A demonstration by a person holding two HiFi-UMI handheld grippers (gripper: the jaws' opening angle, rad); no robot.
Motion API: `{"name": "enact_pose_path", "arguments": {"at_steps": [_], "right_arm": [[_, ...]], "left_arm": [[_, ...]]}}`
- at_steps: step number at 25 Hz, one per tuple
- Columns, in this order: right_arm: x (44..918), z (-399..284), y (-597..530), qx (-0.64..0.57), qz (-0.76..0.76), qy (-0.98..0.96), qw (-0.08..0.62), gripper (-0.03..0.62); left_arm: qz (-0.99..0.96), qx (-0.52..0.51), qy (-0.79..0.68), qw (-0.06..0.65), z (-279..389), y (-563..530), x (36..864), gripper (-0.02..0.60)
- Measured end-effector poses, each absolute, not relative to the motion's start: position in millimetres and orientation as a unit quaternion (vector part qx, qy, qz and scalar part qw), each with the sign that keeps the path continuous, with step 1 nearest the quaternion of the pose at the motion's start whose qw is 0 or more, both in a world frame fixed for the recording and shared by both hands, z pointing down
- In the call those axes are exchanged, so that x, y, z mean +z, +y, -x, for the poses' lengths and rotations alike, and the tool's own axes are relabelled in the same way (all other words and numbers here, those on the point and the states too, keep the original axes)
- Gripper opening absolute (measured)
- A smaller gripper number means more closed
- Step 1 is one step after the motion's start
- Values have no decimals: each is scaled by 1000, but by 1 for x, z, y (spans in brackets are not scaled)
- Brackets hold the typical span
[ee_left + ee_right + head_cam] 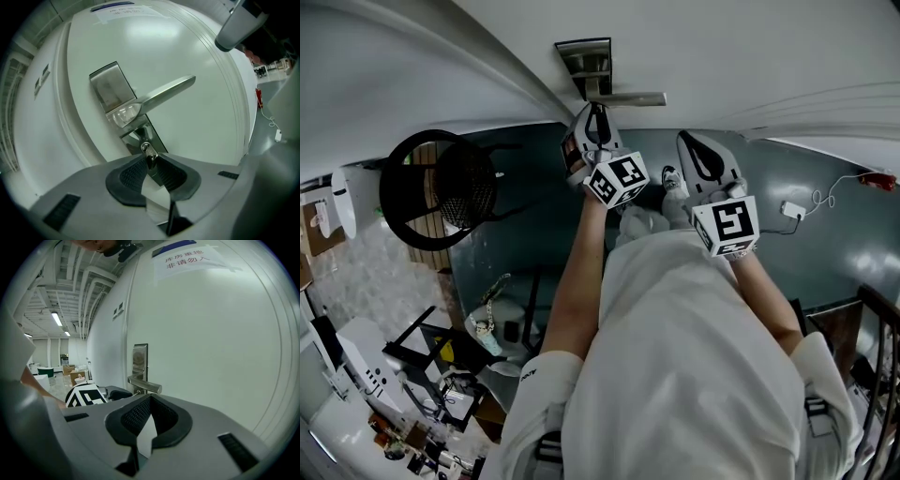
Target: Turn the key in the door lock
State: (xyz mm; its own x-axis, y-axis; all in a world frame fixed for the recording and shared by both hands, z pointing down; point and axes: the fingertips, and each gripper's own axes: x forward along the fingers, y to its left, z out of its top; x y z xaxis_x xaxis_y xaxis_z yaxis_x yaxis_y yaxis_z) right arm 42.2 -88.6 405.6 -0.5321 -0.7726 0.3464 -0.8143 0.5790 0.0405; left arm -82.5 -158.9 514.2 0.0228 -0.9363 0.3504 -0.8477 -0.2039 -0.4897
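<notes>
**Three cameras, one shared landmark**

The head camera is looking steeply down from above and behind the handle (623,97), taking in the door (722,56), the floor (516,234), the left gripper (596,114) and the right gripper (701,148). The left gripper camera is sitting closest, just below the handle (164,91), facing the door along its jaws, with the plate (110,91) mid-frame. The right gripper camera is looking from farther back, right of the handle (144,385), nearly level, catching the left gripper's cube (84,397). All three are sharing the handle and door.
</notes>
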Motion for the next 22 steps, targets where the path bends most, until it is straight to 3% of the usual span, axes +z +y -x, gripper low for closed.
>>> {"name": "enact_pose_path", "arguments": {"at_steps": [5, 22], "right_arm": [[406, -43, -90, 64, -457, -871, 168, -8], [411, -42, -88, 63, -449, -874, 172, -8]], "left_arm": [[712, -294, 635, 61, 83, -159, 513, 66], [736, -33, 638, -222, 93, -159, 511, 58]]}}
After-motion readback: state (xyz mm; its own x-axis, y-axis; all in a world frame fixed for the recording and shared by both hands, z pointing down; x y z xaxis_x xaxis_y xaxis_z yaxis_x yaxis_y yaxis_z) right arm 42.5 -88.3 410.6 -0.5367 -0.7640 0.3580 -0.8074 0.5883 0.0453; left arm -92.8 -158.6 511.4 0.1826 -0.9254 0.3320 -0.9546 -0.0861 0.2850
